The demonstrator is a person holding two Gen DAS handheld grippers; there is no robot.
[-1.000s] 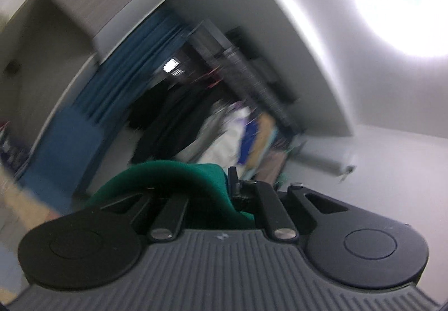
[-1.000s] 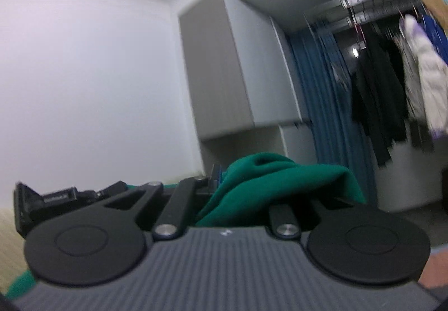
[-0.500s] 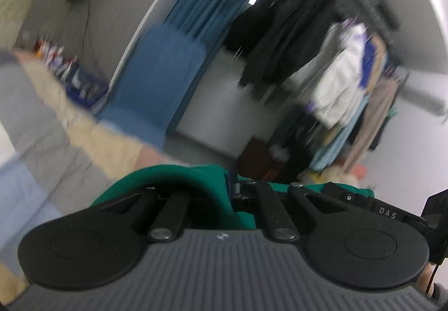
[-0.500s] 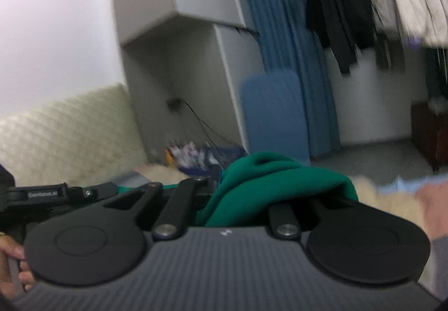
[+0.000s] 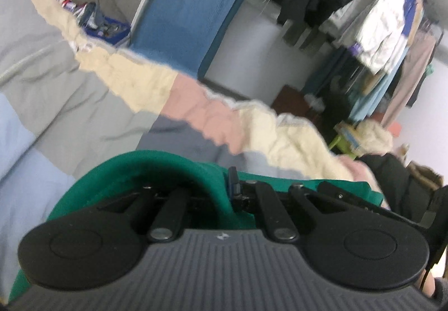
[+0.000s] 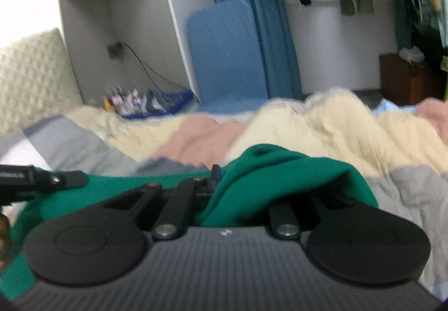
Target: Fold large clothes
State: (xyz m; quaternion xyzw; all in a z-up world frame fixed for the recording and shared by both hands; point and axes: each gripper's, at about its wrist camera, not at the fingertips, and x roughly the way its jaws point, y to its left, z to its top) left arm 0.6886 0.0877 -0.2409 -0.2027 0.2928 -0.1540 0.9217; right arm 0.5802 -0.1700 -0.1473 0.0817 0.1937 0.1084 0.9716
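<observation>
A dark green garment [image 5: 168,168] is bunched over my left gripper [image 5: 228,185], which is shut on its edge. The same green garment [image 6: 280,171] drapes over my right gripper [image 6: 214,179], also shut on the cloth. The fabric hides most of the fingers in both views. Both grippers hold the garment low over a bed with a patchwork quilt [image 5: 84,81] of grey, cream, pink and pale blue. The other gripper's black body shows at the right edge of the left wrist view [image 5: 364,199] and at the left edge of the right wrist view [image 6: 33,176].
A blue padded board [image 6: 226,59] leans against a blue curtain beyond the bed. A grey wardrobe niche [image 6: 126,31] holds a basket of small items [image 6: 145,103]. A rack of hanging clothes [image 5: 378,17] and a brown cabinet [image 6: 406,78] stand at the right.
Both grippers swung down from pointing at the ceiling and wall to pointing over the bed, carrying the green garment. The quilt has come into view.
</observation>
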